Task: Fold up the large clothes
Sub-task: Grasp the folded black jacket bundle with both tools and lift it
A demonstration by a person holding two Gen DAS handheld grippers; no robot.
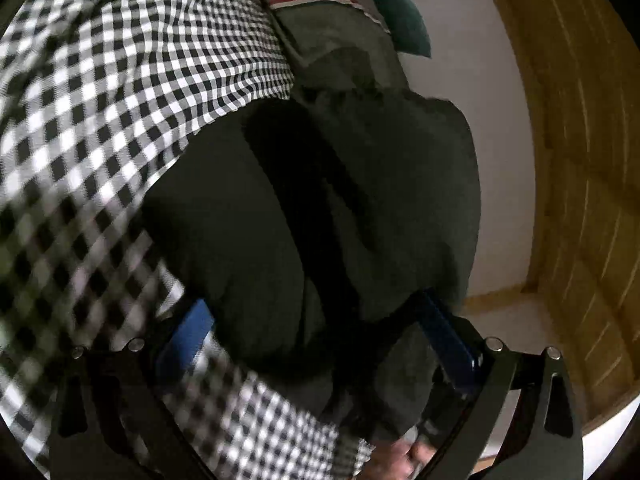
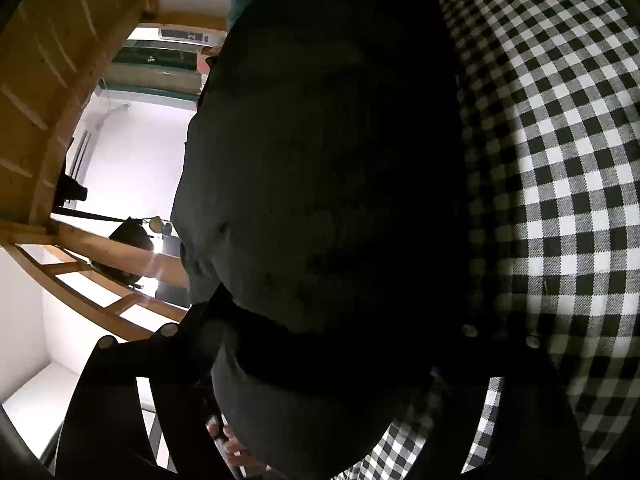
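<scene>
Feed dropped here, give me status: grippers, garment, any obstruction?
Left gripper and right gripper both straddling dark garment, grip unconfirmed. Garment bunched on checked cover. Nothing in the way.

Support surface is showing as a bed or similar covered in a black-and-white checkered sheet (image 1: 120,92), which is filling the left and upper-left of the left wrist view and the whole right side of the right wrist view (image 2: 560,160). A bulky dark garment (image 1: 320,208) is lying directly on the sheet, bunching up in thick folds; in the right wrist view it is taking up the middle of the frame (image 2: 320,180). More fabric, a grey piece with red and white stripes (image 1: 320,0), is sitting on the sheet past the dark garment. A teal cloth (image 1: 404,12) is lying beside that, at the far edge near the wall.
</scene>
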